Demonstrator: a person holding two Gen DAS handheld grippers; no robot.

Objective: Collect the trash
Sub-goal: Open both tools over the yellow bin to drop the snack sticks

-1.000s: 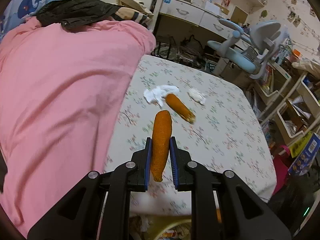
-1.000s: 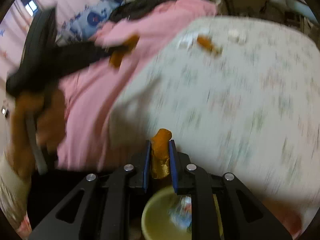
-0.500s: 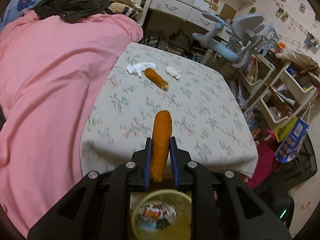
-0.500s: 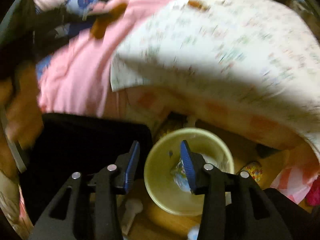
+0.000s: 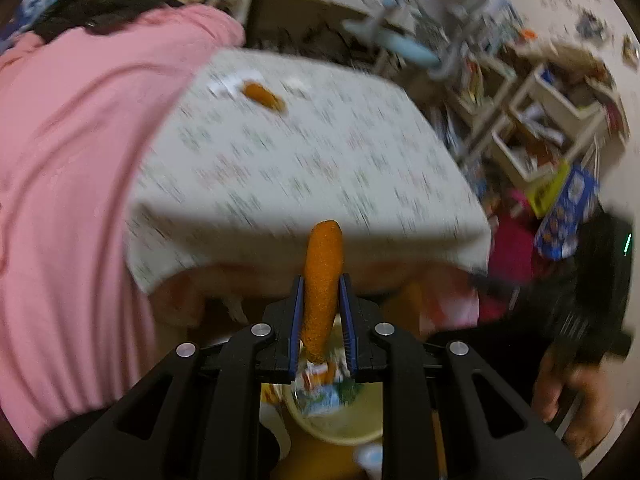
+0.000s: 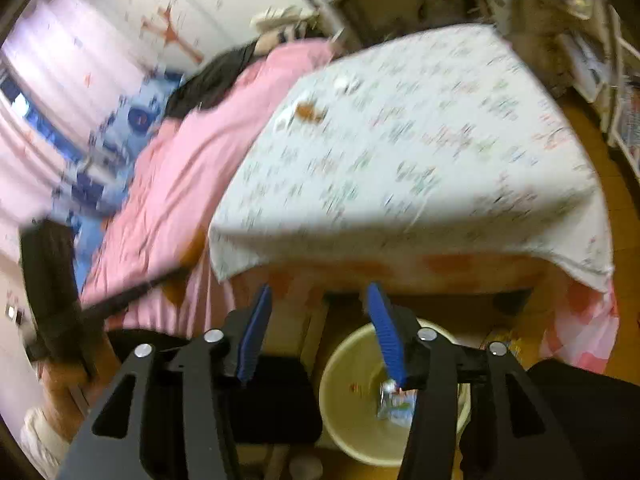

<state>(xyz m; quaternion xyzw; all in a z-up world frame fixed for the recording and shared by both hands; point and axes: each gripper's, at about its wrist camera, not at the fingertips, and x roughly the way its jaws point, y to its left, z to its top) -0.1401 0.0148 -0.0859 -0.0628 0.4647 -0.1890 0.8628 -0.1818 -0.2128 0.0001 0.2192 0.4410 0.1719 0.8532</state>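
Both grippers now off the table's edge, right gripper jaws just spread apart and empty (its orange piece gone), over yellow bin, left gripper clenched on orange stick above bin, another orange piece on floral tablecloth

Orange, grainy snack stick between blue-lined black fingers. Second orange stick on white cloth with small green and reddish floral print. Pink blanket. Pale yellow bin. Black garment. Blue-and-white wall pattern. Light blue chair.
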